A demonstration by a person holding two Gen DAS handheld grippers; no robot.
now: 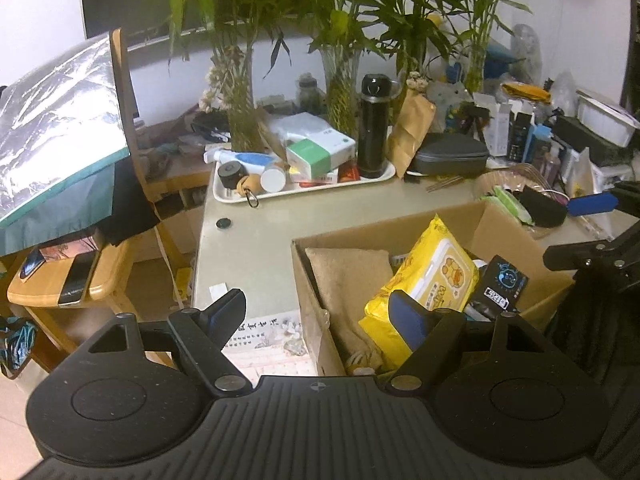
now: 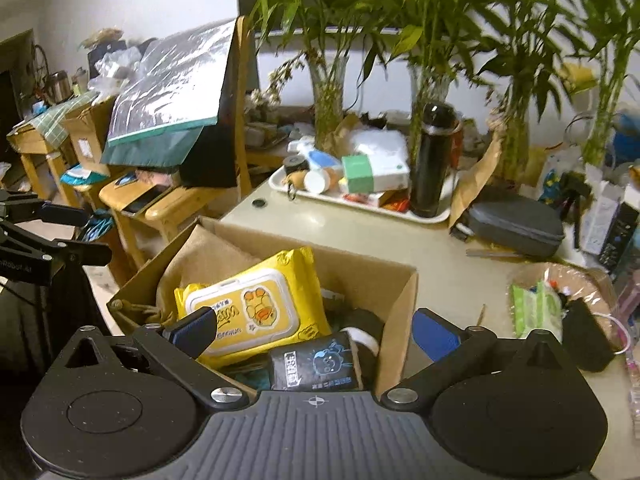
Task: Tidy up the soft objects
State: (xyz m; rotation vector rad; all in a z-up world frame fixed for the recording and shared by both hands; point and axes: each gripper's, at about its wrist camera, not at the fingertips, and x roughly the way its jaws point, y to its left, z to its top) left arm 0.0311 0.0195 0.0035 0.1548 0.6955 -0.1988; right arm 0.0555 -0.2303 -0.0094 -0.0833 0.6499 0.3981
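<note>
Cardboard box (image 2: 400,300) on a pale table (image 1: 256,248), holding a yellow wipes pack (image 2: 248,304), a tan cloth bag (image 1: 348,280) and a small black packet (image 2: 316,366). Left gripper (image 1: 320,316) stands open and empty, straddling the box's near left corner. Right gripper (image 2: 316,332) is spread wide and empty above the box, its right finger outside the wall. White tray (image 1: 304,192) of bottles sits behind.

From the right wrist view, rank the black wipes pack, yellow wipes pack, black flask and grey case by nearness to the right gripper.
Measured from the right gripper:
1. Black wipes pack, in the box just under the open fingers.
2. Yellow wipes pack, in the box, left of centre.
3. Grey case, on the table, right.
4. Black flask, upright on the white tray, slightly farther back.
</note>
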